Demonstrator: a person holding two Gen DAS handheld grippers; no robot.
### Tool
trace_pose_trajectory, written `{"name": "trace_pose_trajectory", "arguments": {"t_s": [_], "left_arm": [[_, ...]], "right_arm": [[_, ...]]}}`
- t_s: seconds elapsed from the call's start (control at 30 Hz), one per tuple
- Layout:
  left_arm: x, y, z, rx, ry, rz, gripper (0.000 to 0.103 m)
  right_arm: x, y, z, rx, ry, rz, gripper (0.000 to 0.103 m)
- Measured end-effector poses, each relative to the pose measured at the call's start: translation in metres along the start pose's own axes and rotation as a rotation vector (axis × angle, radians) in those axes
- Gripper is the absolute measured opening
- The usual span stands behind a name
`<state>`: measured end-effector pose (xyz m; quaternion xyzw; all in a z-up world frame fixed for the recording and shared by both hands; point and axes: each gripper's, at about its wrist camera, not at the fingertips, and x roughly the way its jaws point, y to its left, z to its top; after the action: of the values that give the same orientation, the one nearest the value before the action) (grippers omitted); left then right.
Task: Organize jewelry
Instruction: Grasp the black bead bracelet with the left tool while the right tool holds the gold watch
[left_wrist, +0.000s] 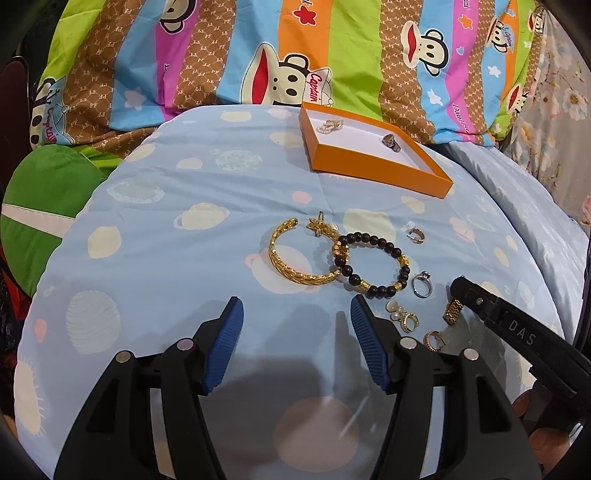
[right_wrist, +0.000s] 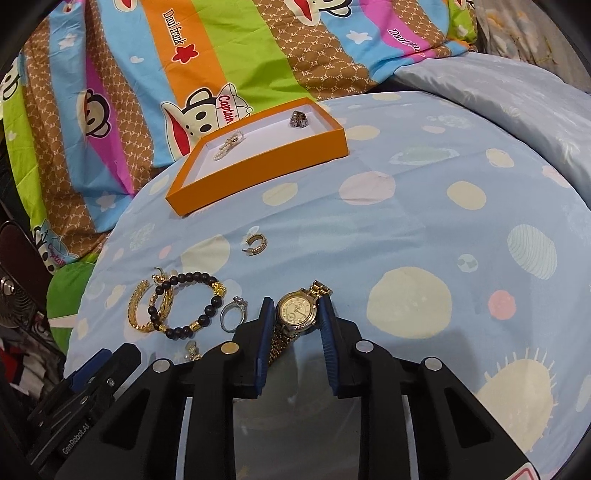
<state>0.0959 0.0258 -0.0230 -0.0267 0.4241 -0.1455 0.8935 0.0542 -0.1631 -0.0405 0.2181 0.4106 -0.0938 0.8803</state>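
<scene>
An orange tray (left_wrist: 384, 171) (right_wrist: 258, 173) lies at the back of a light blue pillow and holds a pearl piece (left_wrist: 330, 126) (right_wrist: 229, 144) and a dark ring (left_wrist: 392, 141) (right_wrist: 299, 119). Loose on the pillow are a gold bangle (left_wrist: 291, 254) (right_wrist: 138, 308), a black bead bracelet (left_wrist: 369, 264) (right_wrist: 188, 306), a silver ring (left_wrist: 422, 283) (right_wrist: 232, 314) and small earrings (left_wrist: 402, 317). My right gripper (right_wrist: 296, 314) is shut on a gold watch (right_wrist: 297, 310), whose band (left_wrist: 453, 312) shows in the left wrist view. My left gripper (left_wrist: 295, 314) is open and empty, in front of the bracelets.
A gold hoop earring (right_wrist: 255, 244) (left_wrist: 416, 235) lies alone between the tray and the bracelets. A striped cartoon blanket (left_wrist: 258, 55) is bunched behind the pillow. A green cushion (left_wrist: 40, 206) lies at the left. A pale blue quilt (right_wrist: 498, 92) is at the right.
</scene>
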Motion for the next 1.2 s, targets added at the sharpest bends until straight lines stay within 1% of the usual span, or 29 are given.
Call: {"name": "trace_pose_trajectory", "arguments": {"t_s": [0.3,0.4,0.47,0.5,0.57,0.67,0.77,0.83,0.9,0.97,1.0,1.03,1.07,1.1,1.13,1.2], "left_arm": [[0.001,0.002,0.0,-0.013,0.007,-0.008,0.059],[0.0,-0.001,0.0,0.0,0.009,-0.03,0.059],[0.002,-0.002,0.002,-0.013,0.024,-0.074,0.059],[0.004,-0.003,0.003,-0.029,0.039,-0.107,0.059],[0.007,-0.006,0.005,-0.036,0.049,-0.132,0.059],[0.01,-0.015,0.008,-0.035,0.056,-0.158,0.059],[0.017,-0.024,0.01,-0.051,0.069,-0.181,0.059],[0.022,-0.028,0.012,-0.055,0.079,-0.185,0.058],[0.025,-0.033,0.014,-0.045,0.072,-0.176,0.058],[0.028,-0.036,0.016,-0.04,0.067,-0.175,0.052],[0.03,-0.037,0.017,-0.041,0.069,-0.173,0.051],[0.031,-0.038,0.018,-0.041,0.067,-0.168,0.047],[0.032,-0.038,0.019,-0.039,0.063,-0.165,0.039],[0.034,-0.039,0.02,-0.033,0.065,-0.165,0.034],[0.036,-0.039,0.02,-0.03,0.071,-0.167,0.024],[0.038,-0.04,0.022,-0.033,0.073,-0.167,0.024]], "right_arm": [[-0.009,-0.011,0.0,-0.049,-0.007,0.044,0.021],[-0.017,-0.02,0.001,-0.075,-0.029,0.061,0.021],[-0.022,-0.026,0.003,-0.089,-0.046,0.065,0.021],[-0.023,-0.029,0.003,-0.095,-0.051,0.06,0.021],[-0.024,-0.035,0.004,-0.087,-0.046,0.068,0.021],[-0.023,-0.041,0.006,-0.069,-0.037,0.085,0.021],[-0.024,-0.037,0.006,-0.086,-0.042,0.086,0.021],[-0.025,-0.035,0.005,-0.097,-0.046,0.086,0.021],[-0.025,-0.035,0.005,-0.097,-0.044,0.091,0.021],[-0.025,-0.037,0.005,-0.093,-0.042,0.096,0.021],[-0.025,-0.037,0.006,-0.091,-0.041,0.098,0.021],[-0.025,-0.037,0.006,-0.09,-0.041,0.1,0.021],[-0.025,-0.037,0.006,-0.091,-0.04,0.101,0.021],[-0.025,-0.036,0.005,-0.091,-0.04,0.102,0.021],[-0.025,-0.036,0.005,-0.093,-0.039,0.104,0.021],[-0.025,-0.035,0.005,-0.095,-0.039,0.105,0.021]]}}
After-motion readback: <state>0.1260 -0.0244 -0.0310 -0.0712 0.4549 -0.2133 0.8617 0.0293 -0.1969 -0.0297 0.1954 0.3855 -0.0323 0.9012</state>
